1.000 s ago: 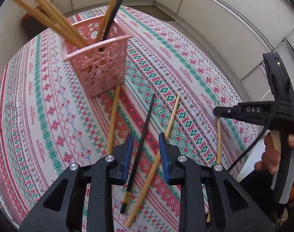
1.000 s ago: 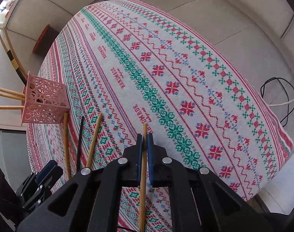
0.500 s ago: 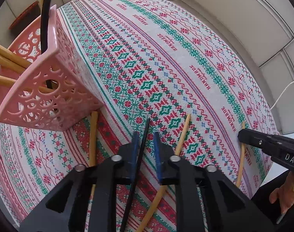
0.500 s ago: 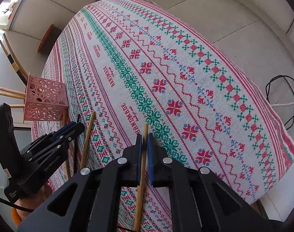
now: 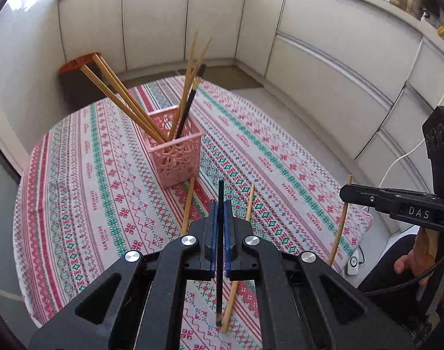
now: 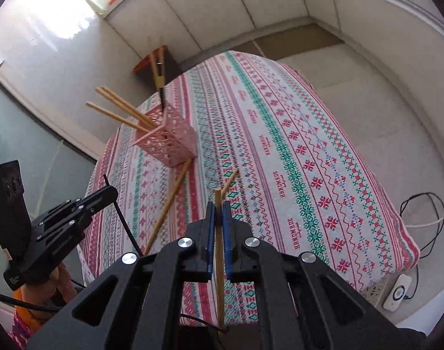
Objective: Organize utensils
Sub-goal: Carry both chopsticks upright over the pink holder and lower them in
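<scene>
patterned cloth table (image 5: 84, 175) holds the pink basket (image 5: 178, 157), two wooden sticks beside it. both grippers have lifted since a moment ago: left gripper (image 5: 220, 221) clamps the black chopstick (image 5: 220, 201), right gripper (image 6: 218, 221) clamps a wooden chopstick (image 6: 218, 204), likely basket-bound.

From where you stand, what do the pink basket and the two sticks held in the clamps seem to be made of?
The pink basket looks like moulded plastic: even colour, cut-out lattice walls. The tan chopstick in the right gripper looks like bamboo or wood, matte and pale. The black chopstick in the left gripper seems lacquered or plastic; I cannot tell which.
</scene>
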The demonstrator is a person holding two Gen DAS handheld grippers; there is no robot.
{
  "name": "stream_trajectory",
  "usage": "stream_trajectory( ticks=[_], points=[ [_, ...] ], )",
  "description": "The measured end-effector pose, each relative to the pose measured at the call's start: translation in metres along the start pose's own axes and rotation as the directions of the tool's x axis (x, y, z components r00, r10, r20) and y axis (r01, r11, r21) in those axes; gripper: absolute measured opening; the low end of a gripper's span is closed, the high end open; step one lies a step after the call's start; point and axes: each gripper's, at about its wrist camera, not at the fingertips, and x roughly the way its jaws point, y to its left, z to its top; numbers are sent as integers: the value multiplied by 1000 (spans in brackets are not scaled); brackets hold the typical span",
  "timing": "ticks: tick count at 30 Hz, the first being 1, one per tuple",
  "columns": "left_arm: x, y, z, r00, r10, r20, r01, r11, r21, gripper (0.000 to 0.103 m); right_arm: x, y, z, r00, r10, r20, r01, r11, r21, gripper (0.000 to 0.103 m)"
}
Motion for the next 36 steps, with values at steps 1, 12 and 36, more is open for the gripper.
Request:
stream_trajectory(
  ticks=[1,12,36],
  points=[
    [-15,-2,-3,999,-1,32,1,1000,-3,3,-11,9,-4,1000,-1,21,2,999,-34,5],
    [-97,-5,18,973,-3,232,9,1000,-28,3,-119,71,15,971,31,238,16,981,-195,5],
    [-72,52,145,938,60,342,-26,994,-103,3,-67,134,169,900,66,431,32,976,-216,5]
  ],
)
